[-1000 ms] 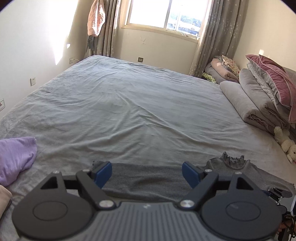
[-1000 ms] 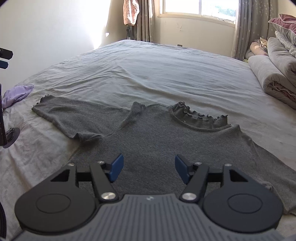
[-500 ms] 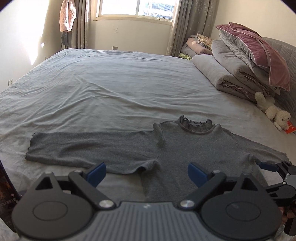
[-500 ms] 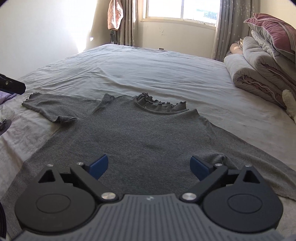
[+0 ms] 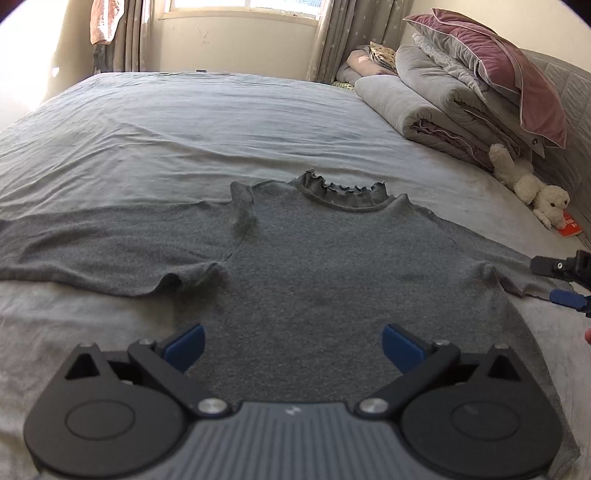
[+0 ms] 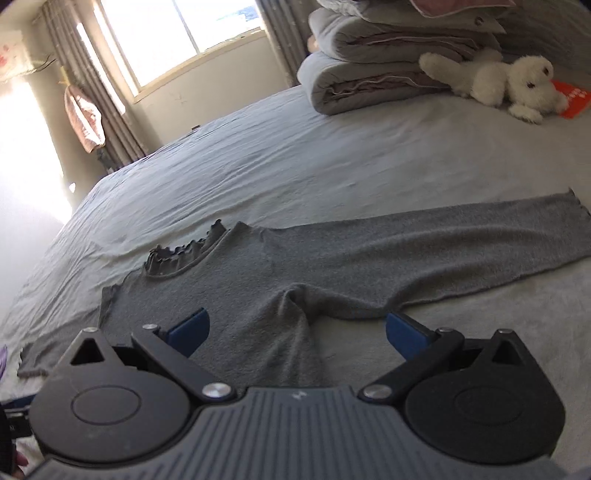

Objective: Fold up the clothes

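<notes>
A dark grey long-sleeved top (image 5: 332, 258) with a frilled collar (image 5: 343, 190) lies flat on the grey bed sheet (image 5: 221, 122), sleeves spread to both sides. My left gripper (image 5: 293, 345) is open and empty, hovering over the lower middle of the top. My right gripper (image 6: 295, 330) is open and empty, hovering over the top (image 6: 280, 273) near its right armpit, with the right sleeve (image 6: 461, 243) stretching away to the right. The right gripper's fingers (image 5: 565, 280) show at the left wrist view's right edge.
Folded quilts (image 5: 436, 110) and a maroon pillow (image 5: 509, 62) are stacked at the right side of the bed. A white plush dog (image 6: 498, 81) and an orange item (image 6: 572, 98) lie beside them. A window (image 5: 243, 5) and curtains stand at the far wall.
Both grippers have swung rightward across the bed. The left now faces the top's body instead of its left sleeve. The right has tilted and moved to the right armpit and sleeve. Both stay open.
</notes>
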`<state>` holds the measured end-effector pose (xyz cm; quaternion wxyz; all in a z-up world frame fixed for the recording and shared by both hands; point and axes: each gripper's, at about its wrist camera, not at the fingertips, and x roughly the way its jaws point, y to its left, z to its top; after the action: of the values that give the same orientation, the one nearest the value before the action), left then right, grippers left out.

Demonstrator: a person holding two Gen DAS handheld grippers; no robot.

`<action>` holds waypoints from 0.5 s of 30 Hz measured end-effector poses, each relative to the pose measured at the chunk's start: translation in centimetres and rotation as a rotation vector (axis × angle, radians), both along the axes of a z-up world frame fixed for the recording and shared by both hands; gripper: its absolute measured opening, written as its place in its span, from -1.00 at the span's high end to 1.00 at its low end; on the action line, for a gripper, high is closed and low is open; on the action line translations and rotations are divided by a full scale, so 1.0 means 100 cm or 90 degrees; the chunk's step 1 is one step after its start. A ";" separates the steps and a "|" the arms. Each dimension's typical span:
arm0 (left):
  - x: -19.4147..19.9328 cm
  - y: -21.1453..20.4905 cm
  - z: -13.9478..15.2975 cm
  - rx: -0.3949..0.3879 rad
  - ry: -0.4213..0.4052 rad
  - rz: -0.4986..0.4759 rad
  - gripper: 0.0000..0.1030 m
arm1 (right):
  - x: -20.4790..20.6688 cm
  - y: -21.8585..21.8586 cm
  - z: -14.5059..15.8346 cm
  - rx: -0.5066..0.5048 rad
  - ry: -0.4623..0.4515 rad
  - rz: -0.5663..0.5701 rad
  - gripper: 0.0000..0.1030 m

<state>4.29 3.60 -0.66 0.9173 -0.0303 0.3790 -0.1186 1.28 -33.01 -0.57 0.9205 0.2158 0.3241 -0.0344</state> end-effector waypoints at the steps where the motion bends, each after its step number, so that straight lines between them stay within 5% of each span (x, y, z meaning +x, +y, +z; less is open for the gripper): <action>1: 0.001 -0.002 -0.004 0.004 -0.003 -0.004 -0.98 | 0.000 -0.011 -0.002 0.012 0.007 -0.028 -1.00; 15: 0.019 -0.003 -0.037 0.028 -0.061 0.036 -0.98 | -0.006 -0.098 -0.017 0.043 0.038 -0.286 -1.00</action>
<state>6.23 3.25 -4.33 0.9377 -0.0151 0.3364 -0.0855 0.71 -42.82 -2.30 0.8721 0.3119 0.2955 -0.2343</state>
